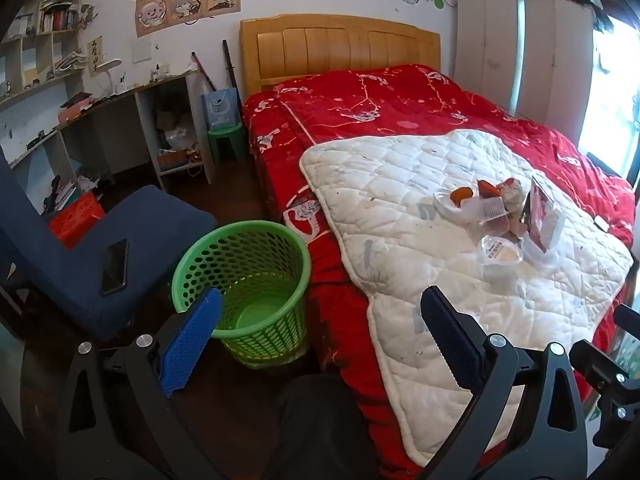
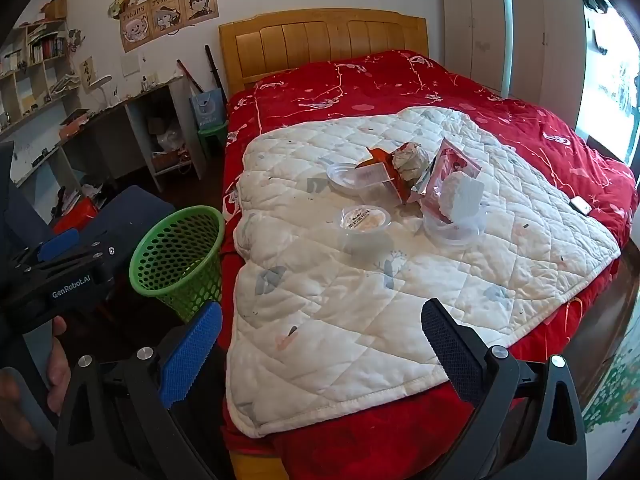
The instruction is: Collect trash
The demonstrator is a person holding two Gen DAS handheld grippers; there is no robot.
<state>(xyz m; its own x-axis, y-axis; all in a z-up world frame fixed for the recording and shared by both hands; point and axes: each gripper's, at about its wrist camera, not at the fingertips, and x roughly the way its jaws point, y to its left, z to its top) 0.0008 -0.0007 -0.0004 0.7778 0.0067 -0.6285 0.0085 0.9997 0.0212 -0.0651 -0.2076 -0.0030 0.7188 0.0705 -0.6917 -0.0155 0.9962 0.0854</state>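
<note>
Two tongs, both spread wide and empty: left tongs [image 1: 320,344] hang over the floor at the bed's near corner, with the green basket [image 1: 244,280] just beyond the blue pad; right tongs [image 2: 322,344] hang over the near edge of the white quilted pad [image 2: 360,300], well short of the trash. Trash: one cluster on the white quilted pad, atop the red bedspread [image 2: 360,80], towards its far right part. Count, as far as the pile lets itself be told: one clear lidded tub [image 2: 365,222], standing alone nearest the tongs; one shallow clear dish [image 2: 340,178] behind it; one crumpled paper ball [image 2: 408,160]; one orange-red wrapper [image 2: 380,160]; one pink-and-red flat packet [image 2: 452,168]; one white foam block [image 2: 464,196] resting in one more clear round container [image 2: 456,232]; further overlapped pieces cannot be separated. Handling, judged: all likely light; clear plastics thin, smooth, liable to slip or buckle, best pinched across the rim or wall; paper and wrappers soft, take anywhere on the bulk; foam brittle, light squeeze on its flat faces; soft bedding gives under pressure, so scoop shallow. Receptacle: one green perforated basket, upright on the floor beside the bed, apparently empty
</note>
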